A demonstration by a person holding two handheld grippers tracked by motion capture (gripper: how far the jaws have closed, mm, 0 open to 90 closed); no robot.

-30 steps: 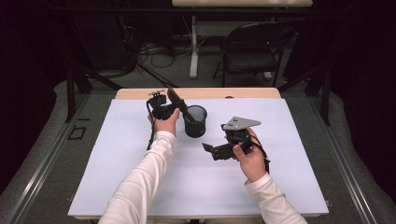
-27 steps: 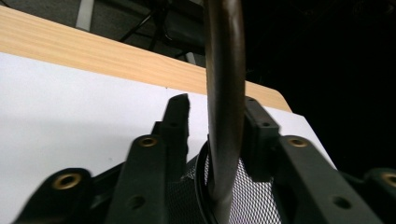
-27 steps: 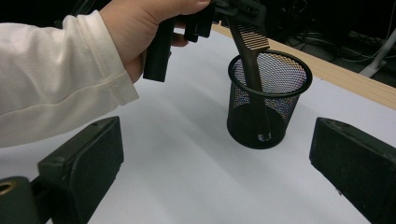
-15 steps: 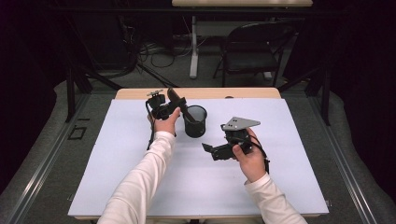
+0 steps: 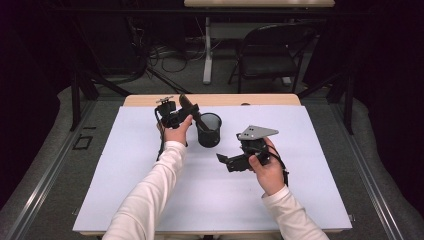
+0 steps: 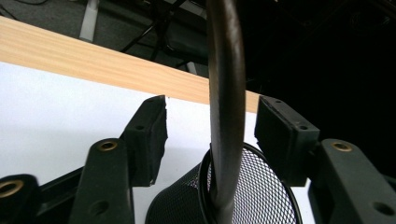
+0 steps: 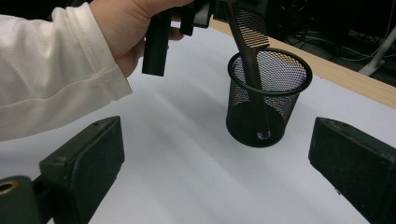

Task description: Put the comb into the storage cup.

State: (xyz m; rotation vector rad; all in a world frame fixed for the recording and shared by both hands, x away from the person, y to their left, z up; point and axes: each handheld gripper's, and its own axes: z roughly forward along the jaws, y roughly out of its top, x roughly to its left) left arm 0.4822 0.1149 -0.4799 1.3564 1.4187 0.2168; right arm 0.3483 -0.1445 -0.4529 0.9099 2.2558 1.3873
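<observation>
A black mesh cup (image 5: 209,131) stands on the white mat, behind its middle. A dark brown comb (image 5: 185,101) leans in the cup, teeth end up. My left gripper (image 5: 192,112) is level with the comb's upper part, just left of the cup. In the left gripper view the comb (image 6: 226,93) rises between the two pads (image 6: 149,135) with a gap on each side. These jaws have just been opening, and they no longer press on the comb. My right gripper (image 5: 225,162) hovers right of the cup and points at it, open and empty. The right gripper view shows the cup (image 7: 268,100) and the comb (image 7: 250,42).
The white mat (image 5: 125,165) covers most of a wooden table (image 5: 145,100), whose bare strip shows at the far edge. A black chair (image 5: 270,55) and cables stand on the floor beyond. A white-sleeved forearm (image 7: 51,74) crosses the left of the right gripper view.
</observation>
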